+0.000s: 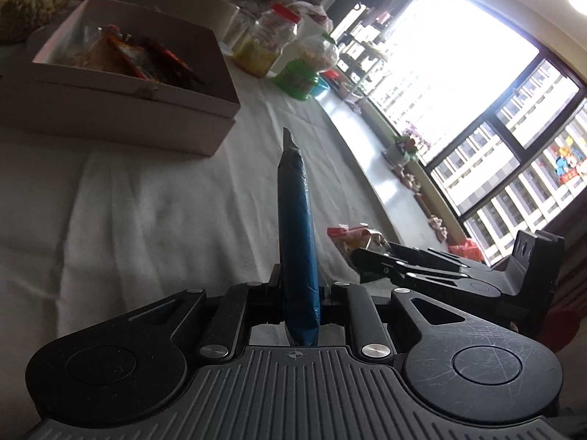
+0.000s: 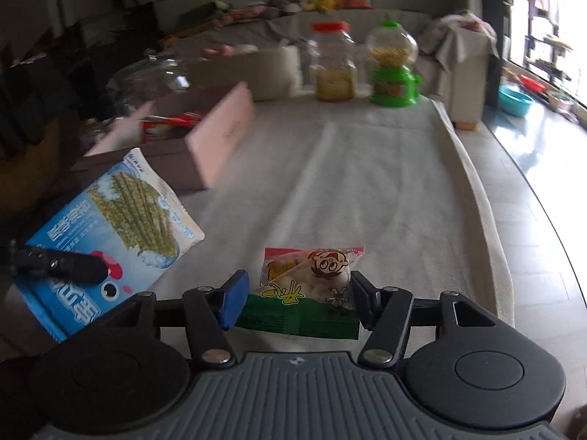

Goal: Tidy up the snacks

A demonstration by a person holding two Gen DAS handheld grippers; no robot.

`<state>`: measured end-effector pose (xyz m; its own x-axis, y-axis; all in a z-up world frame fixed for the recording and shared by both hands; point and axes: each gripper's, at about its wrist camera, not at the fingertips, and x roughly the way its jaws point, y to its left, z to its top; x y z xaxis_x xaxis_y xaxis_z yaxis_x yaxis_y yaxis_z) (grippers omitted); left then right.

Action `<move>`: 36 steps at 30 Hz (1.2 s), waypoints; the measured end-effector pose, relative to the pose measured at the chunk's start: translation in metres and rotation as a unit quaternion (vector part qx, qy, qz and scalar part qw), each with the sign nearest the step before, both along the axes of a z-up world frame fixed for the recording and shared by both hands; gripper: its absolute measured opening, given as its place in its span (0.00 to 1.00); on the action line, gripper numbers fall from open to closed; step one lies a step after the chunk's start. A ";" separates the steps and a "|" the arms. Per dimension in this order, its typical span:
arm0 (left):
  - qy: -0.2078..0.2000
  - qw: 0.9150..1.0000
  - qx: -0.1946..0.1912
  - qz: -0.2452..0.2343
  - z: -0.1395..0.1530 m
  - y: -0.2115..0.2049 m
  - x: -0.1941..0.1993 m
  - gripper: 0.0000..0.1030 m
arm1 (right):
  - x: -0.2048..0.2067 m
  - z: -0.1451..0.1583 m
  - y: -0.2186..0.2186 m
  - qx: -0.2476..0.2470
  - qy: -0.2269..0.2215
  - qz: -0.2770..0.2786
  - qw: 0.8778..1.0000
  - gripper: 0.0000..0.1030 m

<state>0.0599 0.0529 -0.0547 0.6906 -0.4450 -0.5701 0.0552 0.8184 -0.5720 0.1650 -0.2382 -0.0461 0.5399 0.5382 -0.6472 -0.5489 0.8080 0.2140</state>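
My left gripper (image 1: 299,286) is shut on a blue snack bag (image 1: 297,242), seen edge-on and held above the white tablecloth; the bag's printed face shows in the right wrist view (image 2: 121,220) at the left, with a left finger (image 2: 66,267) on it. My right gripper (image 2: 297,293) is open around a small snack packet with a cartoon face and green bottom (image 2: 312,286) lying on the cloth; it also shows in the left wrist view (image 1: 352,238). An open pink box (image 1: 121,99) holding several snack packets sits at the far left (image 2: 220,135).
A red-lidded plastic jar (image 2: 333,62) and a green candy dispenser (image 2: 392,69) stand at the table's far end. The table edge (image 2: 488,220) runs along the right, with floor and windows beyond. A sofa lies behind the table.
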 end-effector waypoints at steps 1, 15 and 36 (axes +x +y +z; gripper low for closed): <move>-0.005 1.000 -0.002 0.012 0.007 0.009 -0.007 0.17 | -0.005 0.011 0.002 0.006 -0.010 0.012 1.000 0.57; -0.114 0.983 -0.011 0.144 0.122 0.139 0.060 0.17 | 0.021 0.192 0.087 0.069 -0.195 0.076 0.975 0.55; -0.055 0.986 -0.004 0.158 0.021 0.189 0.112 0.25 | 0.084 0.139 0.175 -0.009 -0.110 0.083 0.990 0.48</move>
<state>0.1723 0.2415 -0.0333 0.8524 -0.2018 -0.4823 -0.1402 0.8004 -0.5828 0.2494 -0.0627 0.0933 0.5739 0.6207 -0.5342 -0.7067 0.7050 0.0598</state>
